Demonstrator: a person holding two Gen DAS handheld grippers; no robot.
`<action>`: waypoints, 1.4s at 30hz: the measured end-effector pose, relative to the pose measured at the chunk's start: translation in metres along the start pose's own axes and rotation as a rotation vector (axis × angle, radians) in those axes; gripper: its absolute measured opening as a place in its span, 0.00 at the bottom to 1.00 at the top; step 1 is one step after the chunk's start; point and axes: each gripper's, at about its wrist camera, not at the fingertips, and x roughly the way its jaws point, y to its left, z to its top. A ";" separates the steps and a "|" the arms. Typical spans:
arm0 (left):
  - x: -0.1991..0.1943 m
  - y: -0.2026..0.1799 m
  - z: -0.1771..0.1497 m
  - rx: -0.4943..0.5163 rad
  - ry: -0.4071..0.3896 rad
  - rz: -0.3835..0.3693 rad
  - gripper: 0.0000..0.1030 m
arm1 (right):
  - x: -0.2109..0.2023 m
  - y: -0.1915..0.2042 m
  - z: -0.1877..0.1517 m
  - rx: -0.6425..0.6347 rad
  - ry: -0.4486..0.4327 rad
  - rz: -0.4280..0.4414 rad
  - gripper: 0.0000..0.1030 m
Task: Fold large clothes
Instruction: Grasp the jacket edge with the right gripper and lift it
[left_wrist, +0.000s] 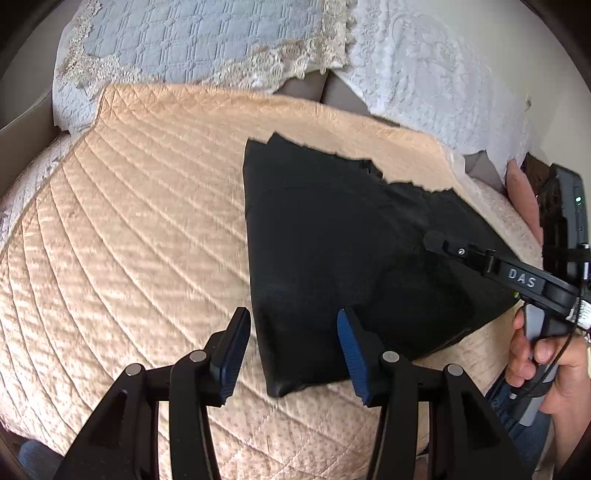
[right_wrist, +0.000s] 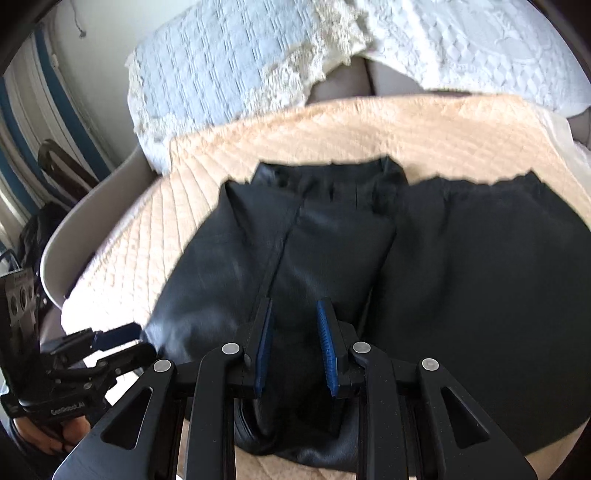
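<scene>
Left claw (left_wrist: 291, 354) half open, empty, garment (left_wrist: 351, 258) corner below; right claw (right_wrist: 293, 350) narrow, over garment, grip unclear.

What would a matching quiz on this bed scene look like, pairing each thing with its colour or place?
Column one:
1. shiny black leather-like garment
2. quilted peach bedcover
3. pale blue quilted cloth with lace trim
4. ribbed pads on the left gripper fingers

Column two:
a. blue
b. draped at the back, beyond the bedcover
c. lying partly folded on the bedcover
d. spread under the garment

Pairs: 1-c, 2-d, 3-b, 4-a
</scene>
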 end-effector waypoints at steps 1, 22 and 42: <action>-0.001 -0.001 0.005 0.004 -0.013 -0.004 0.50 | 0.002 -0.003 0.006 0.007 -0.005 -0.007 0.24; 0.034 -0.061 0.022 0.119 0.000 -0.108 0.49 | -0.064 -0.117 -0.041 0.355 -0.060 -0.004 0.41; 0.044 -0.074 0.016 0.168 0.009 0.002 0.50 | -0.157 -0.188 -0.097 0.719 -0.212 -0.142 0.57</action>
